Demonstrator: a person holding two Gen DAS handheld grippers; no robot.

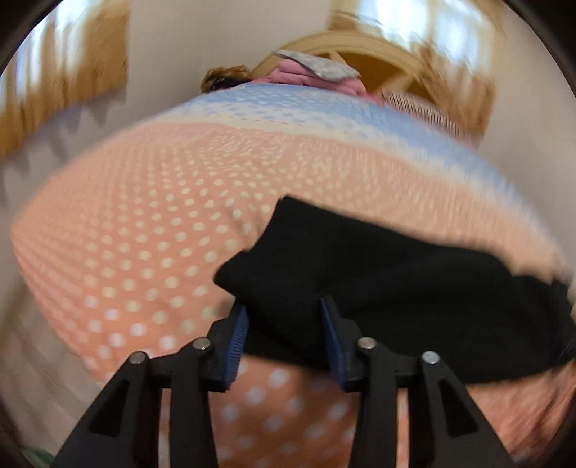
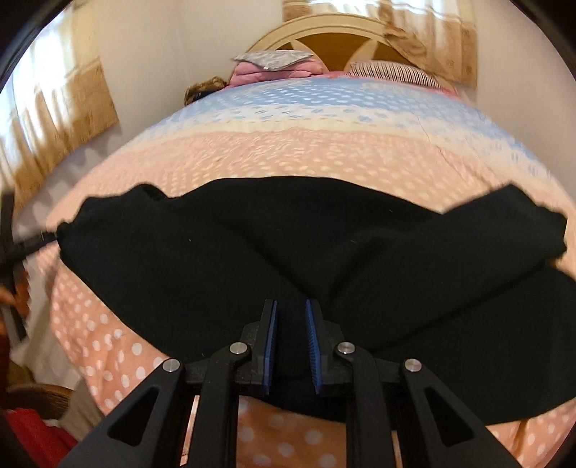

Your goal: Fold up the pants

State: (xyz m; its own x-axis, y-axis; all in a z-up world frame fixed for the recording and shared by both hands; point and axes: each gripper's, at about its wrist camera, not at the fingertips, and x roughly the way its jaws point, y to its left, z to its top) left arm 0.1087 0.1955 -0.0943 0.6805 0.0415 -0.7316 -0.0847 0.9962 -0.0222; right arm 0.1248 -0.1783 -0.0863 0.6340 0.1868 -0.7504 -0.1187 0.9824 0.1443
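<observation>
Black pants [image 2: 252, 244] lie spread sideways across a bed with a peach and blue dotted bedspread [image 2: 288, 151]. My right gripper [image 2: 291, 313] is shut on the near edge of the pants at their middle, with black cloth pinched in the narrow gap between its blue pads. In the left wrist view the pants [image 1: 378, 280] show their left end. My left gripper [image 1: 284, 316] stands over that end with its pads wide apart, and the cloth lies flat between them with no visible pinch. In the right wrist view, blurred dark fingers [image 2: 39, 238] of the left gripper touch the pants' left tip.
At the bed's head stand a wooden headboard [image 2: 324, 32], a pink folded pile [image 2: 266, 73] with a grey pouch [image 2: 270, 57] on it, and a striped pillow [image 2: 392, 73]. A brown furry thing [image 2: 201, 90] sits at the far left edge. Curtains hang on both sides.
</observation>
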